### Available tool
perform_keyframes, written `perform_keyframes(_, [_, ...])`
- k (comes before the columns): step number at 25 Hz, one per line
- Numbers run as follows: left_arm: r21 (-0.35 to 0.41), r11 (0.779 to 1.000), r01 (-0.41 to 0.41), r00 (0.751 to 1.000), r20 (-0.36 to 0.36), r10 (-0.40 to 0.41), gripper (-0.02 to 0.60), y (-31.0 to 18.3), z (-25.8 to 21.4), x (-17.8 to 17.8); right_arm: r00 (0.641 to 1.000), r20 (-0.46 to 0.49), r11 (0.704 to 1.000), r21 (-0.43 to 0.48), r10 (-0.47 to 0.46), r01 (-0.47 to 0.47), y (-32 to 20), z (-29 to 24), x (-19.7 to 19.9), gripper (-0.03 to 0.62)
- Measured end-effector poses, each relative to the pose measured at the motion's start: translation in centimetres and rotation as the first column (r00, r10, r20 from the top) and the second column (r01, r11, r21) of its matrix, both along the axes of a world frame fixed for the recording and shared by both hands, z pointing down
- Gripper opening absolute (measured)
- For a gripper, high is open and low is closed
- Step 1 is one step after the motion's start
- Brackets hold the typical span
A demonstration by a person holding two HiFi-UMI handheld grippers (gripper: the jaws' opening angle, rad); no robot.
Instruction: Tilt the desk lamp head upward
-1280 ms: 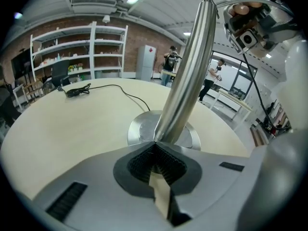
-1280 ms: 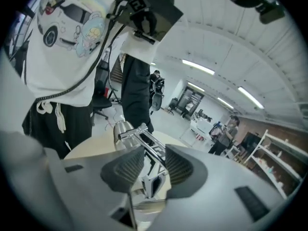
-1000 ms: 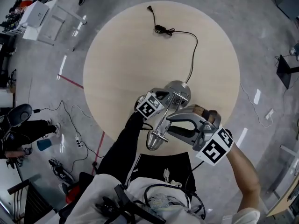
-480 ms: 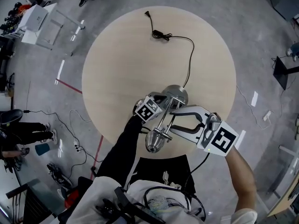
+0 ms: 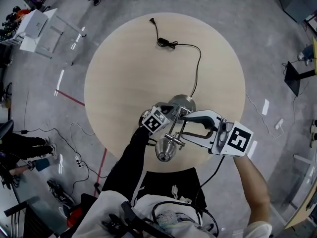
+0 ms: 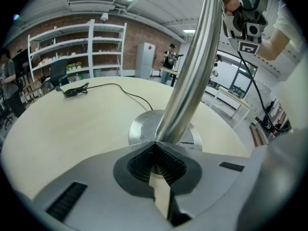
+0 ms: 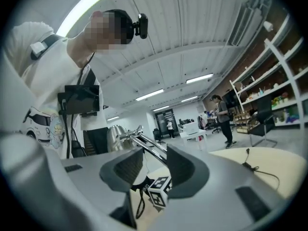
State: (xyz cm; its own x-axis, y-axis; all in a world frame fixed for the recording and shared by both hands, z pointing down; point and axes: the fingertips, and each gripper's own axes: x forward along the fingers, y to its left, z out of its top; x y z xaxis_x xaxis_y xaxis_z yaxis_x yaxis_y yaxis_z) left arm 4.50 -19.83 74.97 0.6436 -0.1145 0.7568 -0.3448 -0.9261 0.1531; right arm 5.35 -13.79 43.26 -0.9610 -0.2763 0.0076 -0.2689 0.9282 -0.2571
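A silver desk lamp stands on the round table (image 5: pixel 124 73), its base (image 5: pixel 184 102) near the front edge. Its head (image 5: pixel 166 150) hangs over that edge. My left gripper (image 5: pixel 171 114) is shut on the lamp's upright stem (image 6: pixel 187 81) just above the base (image 6: pixel 144 129). My right gripper (image 5: pixel 182 125) reaches in from the right, its jaws opening. The thin rods of the lamp arm (image 7: pixel 144 147) pass between them without touching the pads. In the right gripper view (image 7: pixel 150 160) the lamp head (image 7: pixel 111 137) shows beyond the jaws.
The lamp's black cord (image 5: pixel 196 68) runs from the base across the table to a loose plug (image 5: pixel 152 20) at the far side. The grey floor around the table holds cables (image 5: pixel 74 133), a white cart (image 5: pixel 34 24) and a monitor stand (image 5: pixel 297 68).
My right gripper's rear end has swung up and away from me, and its jaws stand a little wider around the lamp arm. The left gripper keeps its hold on the stem.
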Motion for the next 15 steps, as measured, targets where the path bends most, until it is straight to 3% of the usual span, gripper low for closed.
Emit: perform_keyframes(15, [0.01, 1.0, -0.004, 1.0, 0.002, 0.004, -0.009, 0.66, -0.2, -0.62, 0.991, 0.132, 0.992, -0.127, 0.02, -0.003, -0.51, -0.44, 0.48, 0.152])
